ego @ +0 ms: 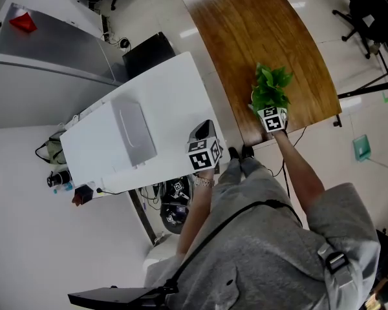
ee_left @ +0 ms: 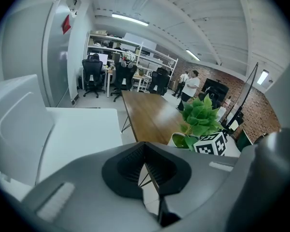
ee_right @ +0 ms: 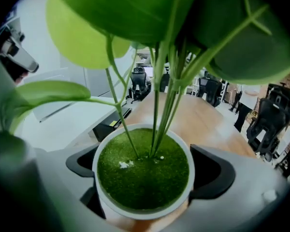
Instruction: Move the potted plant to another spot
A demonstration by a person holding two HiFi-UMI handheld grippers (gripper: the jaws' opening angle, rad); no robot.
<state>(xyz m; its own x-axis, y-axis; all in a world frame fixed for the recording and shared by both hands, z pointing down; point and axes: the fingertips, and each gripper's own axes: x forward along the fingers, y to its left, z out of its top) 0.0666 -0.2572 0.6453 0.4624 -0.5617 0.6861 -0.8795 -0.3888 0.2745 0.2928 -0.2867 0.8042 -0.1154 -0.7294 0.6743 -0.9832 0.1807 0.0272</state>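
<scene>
The potted plant [ego: 269, 88], green leaves in a small white pot, stands at the near end of the wooden table [ego: 258, 24]. My right gripper [ego: 272, 118] reaches in from the table's near edge. In the right gripper view the white pot [ee_right: 135, 215] with its green filling sits between the two black pads, which press on its sides, so the right gripper [ee_right: 147, 170] is shut on it. My left gripper [ego: 204, 148] hovers over the near corner of the white table [ego: 168, 95]; its jaws meet with nothing between them [ee_left: 145, 161]. The plant [ee_left: 200, 117] shows to its right.
A grey box [ego: 134, 131] lies on the white table. A narrow gap separates the two tables. A grey cabinet [ego: 45, 44] stands at far left, and office chairs [ee_left: 93, 74] and shelves at the back. People [ee_left: 189, 83] stand beyond the wooden table [ee_left: 145, 115].
</scene>
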